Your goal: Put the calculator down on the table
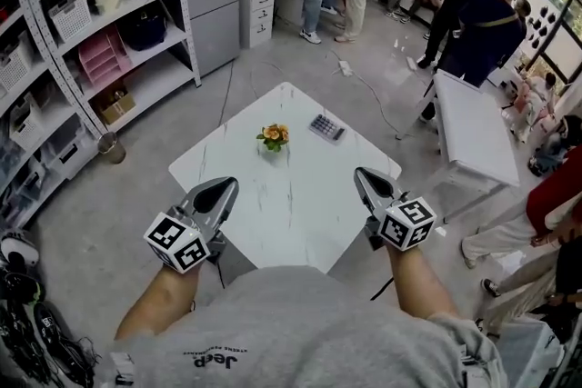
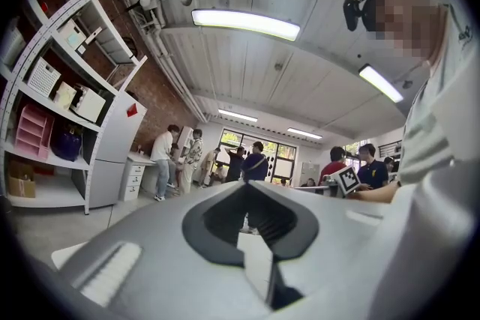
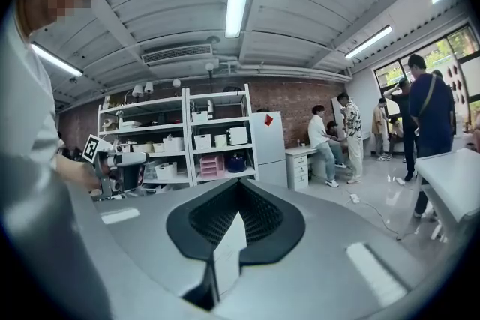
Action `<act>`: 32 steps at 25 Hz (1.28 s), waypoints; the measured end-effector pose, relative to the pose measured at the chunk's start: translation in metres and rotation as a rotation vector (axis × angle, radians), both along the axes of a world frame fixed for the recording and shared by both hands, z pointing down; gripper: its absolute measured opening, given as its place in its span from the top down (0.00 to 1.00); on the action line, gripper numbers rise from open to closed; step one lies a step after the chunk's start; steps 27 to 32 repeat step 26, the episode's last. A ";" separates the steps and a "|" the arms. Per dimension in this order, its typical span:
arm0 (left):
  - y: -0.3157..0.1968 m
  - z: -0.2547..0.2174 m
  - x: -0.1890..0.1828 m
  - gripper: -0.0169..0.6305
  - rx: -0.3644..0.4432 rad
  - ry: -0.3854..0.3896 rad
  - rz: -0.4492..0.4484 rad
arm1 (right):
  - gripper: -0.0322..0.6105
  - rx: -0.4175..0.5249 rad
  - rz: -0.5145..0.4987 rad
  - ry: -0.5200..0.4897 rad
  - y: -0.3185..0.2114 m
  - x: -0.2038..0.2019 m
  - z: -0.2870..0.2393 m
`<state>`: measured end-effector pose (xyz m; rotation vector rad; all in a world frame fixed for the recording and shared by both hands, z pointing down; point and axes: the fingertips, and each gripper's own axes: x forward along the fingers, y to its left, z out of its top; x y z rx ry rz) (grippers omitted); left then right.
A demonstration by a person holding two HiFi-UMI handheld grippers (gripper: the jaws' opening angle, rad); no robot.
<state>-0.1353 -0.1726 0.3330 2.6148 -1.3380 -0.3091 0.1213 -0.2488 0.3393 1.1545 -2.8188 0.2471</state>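
The calculator (image 1: 326,126) lies flat on the white table (image 1: 300,213), near its far right edge, beside a small pot of flowers (image 1: 273,137). Neither gripper touches it. My left gripper (image 1: 222,186) hovers over the table's near left edge, jaws together and empty. My right gripper (image 1: 363,174) hangs over the near right edge, shut, with nothing in it. In the left gripper view the left gripper (image 2: 250,215) points roughly level across the room; its dark pads meet. In the right gripper view the right gripper (image 3: 237,215) faces the shelves, pads closed. The calculator shows in neither gripper view.
Metal shelves (image 1: 100,32) with bins and boxes line the left side, with a small bin (image 1: 111,147) at their foot. A second white table (image 1: 473,127) stands to the right. Several people stand at the back and right. A cable (image 1: 368,91) runs across the floor.
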 end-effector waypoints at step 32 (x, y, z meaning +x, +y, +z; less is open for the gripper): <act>0.014 0.015 0.002 0.88 0.004 0.009 -0.007 | 0.95 0.007 0.005 0.005 0.010 0.007 0.016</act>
